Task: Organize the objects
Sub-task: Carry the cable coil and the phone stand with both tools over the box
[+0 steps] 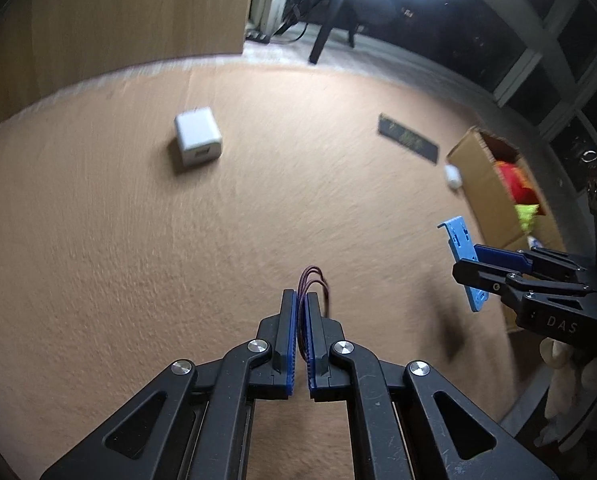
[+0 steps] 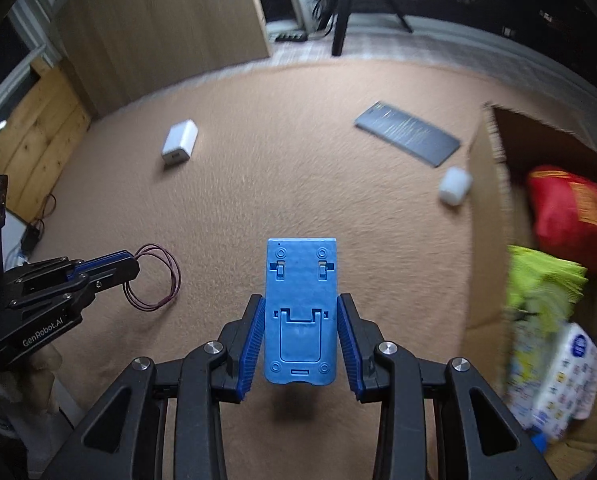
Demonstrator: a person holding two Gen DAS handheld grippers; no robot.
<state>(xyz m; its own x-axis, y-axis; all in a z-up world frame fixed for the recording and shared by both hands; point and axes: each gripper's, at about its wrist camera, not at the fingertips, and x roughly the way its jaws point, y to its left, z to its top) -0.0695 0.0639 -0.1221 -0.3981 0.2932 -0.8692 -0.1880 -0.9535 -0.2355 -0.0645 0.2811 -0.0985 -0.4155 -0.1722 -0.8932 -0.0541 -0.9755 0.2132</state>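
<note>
My left gripper (image 1: pixel 301 300) is shut on a thin purple elastic loop (image 1: pixel 313 276), which hangs from its tips above the tan carpet; the right wrist view shows the same loop (image 2: pixel 154 278) dangling from the left gripper (image 2: pixel 132 264) at the left. A blue plastic phone stand (image 2: pixel 300 312) is held flat between the fingers of my right gripper (image 2: pixel 301 308), above the carpet. In the left wrist view the right gripper (image 1: pixel 472 262) holds the blue stand (image 1: pixel 464 256) edge-on at the right.
On the carpet (image 2: pixel 258 200) lie a white charger cube (image 2: pixel 179 143), a dark flat slab (image 2: pixel 408 132) and a small white case (image 2: pixel 454 186). An open cardboard box (image 2: pixel 486 216) at the right holds a red bag, yellow cloth and a printed pack. Wooden furniture stands at the back left.
</note>
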